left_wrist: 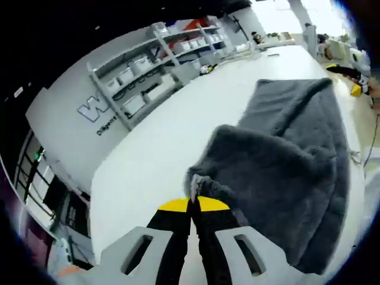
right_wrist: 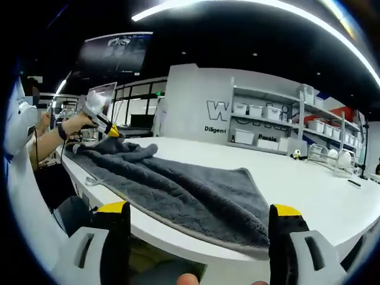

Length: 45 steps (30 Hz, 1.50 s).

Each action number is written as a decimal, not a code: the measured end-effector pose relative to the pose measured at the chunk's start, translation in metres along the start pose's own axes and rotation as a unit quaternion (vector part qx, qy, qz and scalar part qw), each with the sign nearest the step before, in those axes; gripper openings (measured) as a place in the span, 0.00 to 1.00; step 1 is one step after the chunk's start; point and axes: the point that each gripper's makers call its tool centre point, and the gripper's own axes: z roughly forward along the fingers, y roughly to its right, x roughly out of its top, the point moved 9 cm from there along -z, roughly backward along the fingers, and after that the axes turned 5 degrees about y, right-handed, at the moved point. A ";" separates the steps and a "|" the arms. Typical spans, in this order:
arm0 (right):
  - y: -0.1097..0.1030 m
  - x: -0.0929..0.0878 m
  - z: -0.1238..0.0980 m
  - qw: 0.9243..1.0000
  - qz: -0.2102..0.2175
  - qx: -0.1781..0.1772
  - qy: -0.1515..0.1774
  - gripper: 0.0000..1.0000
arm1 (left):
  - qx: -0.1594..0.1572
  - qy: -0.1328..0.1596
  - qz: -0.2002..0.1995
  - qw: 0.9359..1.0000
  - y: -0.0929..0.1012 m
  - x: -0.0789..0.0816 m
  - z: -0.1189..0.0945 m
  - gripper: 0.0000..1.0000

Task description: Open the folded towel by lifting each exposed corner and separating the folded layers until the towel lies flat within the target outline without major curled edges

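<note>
A dark grey fluffy towel [left_wrist: 297, 148] lies partly bunched on the white table [left_wrist: 148, 160]. My left gripper [left_wrist: 191, 203] is shut on one towel corner [left_wrist: 199, 183], which is raised above the table with a fold rising behind it. In the right gripper view the towel [right_wrist: 178, 190] runs along the table's near edge [right_wrist: 196, 240]. There a hand holds the left gripper [right_wrist: 110, 130] on the towel's far left corner. My right gripper [right_wrist: 199, 209] stands wide open in front of the towel's near edge with nothing between its jaws. The right gripper [left_wrist: 349, 78] also shows past the towel's far end.
Grey shelves with white bins [left_wrist: 148, 74] stand against a lettered wall [right_wrist: 196, 110] behind the table. A wire rack [right_wrist: 329, 157] and small items sit at the table's far end. A monitor [right_wrist: 113, 53] hangs at the upper left. Bare tabletop [right_wrist: 309, 184] lies right of the towel.
</note>
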 end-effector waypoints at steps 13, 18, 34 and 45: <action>-0.005 0.000 0.008 1.000 -0.002 0.014 -0.002 0.97 | 0.085 -0.135 -0.024 0.987 -0.090 -0.051 0.030 0.03; -0.003 0.006 0.008 1.000 -0.008 0.016 0.002 0.96 | 0.075 -0.167 -0.007 0.983 -0.068 -0.060 0.038 0.16; 0.023 0.055 0.068 0.991 -0.064 0.114 0.003 0.99 | -0.163 0.168 -0.240 0.942 0.043 -0.024 -0.066 0.70; 0.034 0.066 0.148 0.974 0.005 0.221 -0.046 0.98 | -0.235 0.224 -0.301 0.896 0.115 -0.044 -0.110 0.92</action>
